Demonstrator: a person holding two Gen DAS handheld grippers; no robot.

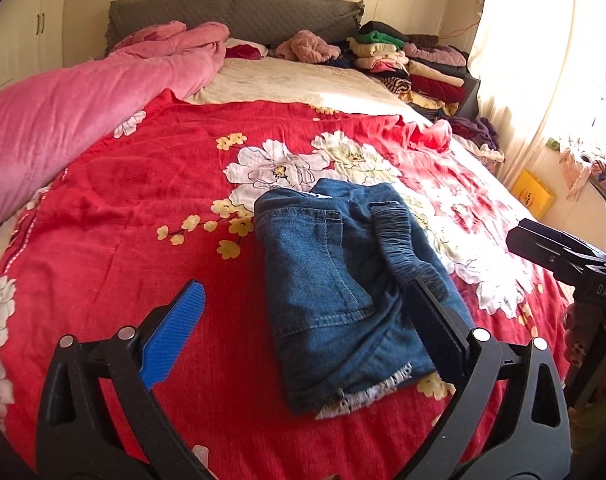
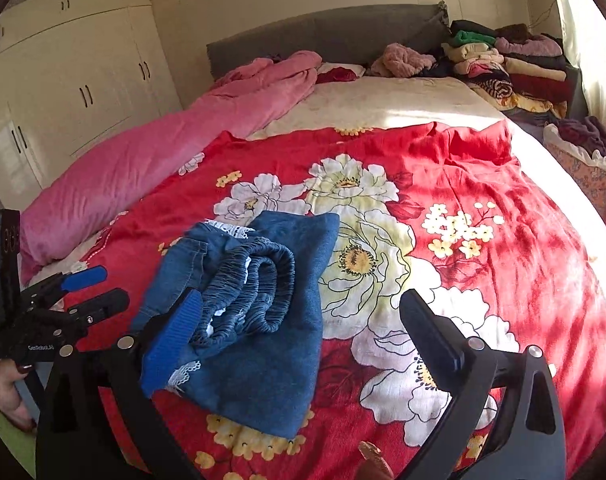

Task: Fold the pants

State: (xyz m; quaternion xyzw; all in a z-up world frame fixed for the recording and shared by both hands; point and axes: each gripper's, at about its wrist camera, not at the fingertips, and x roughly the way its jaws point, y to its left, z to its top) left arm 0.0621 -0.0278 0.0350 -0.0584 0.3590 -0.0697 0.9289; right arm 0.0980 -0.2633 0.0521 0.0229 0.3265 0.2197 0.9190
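1. Centrally, a folded pair of blue denim pants [image 1: 335,292] with a gathered elastic waistband [image 2: 259,280] and white lace trim [image 1: 367,394] is seen lying in a compact bundle on the bed.
2. Underneath, a red bedspread printed with large white and yellow flowers [image 1: 151,216] is spread; the bundle rests on it near the bed's foot.
3. Left gripper [image 1: 303,312], black with a blue pad on one finger, is held above the pants with jaws spread wide; nothing is clamped, no pad is pressed on cloth.
4. Right gripper [image 2: 303,320], same build, is likewise held wide open over the bundle's edge; no fabric is pinched.
5. A hand [image 2: 11,396] is glimpsed on the left gripper's handle in the right wrist view.
6. Further off, a long pink quilt [image 1: 71,120] is noted along one side, a grey padded headboard [image 1: 231,12] behind, and stacks of folded clothes [image 1: 415,64] at the far corner.
7. White wardrobe doors [image 2: 71,80] are noted beyond the quilt.
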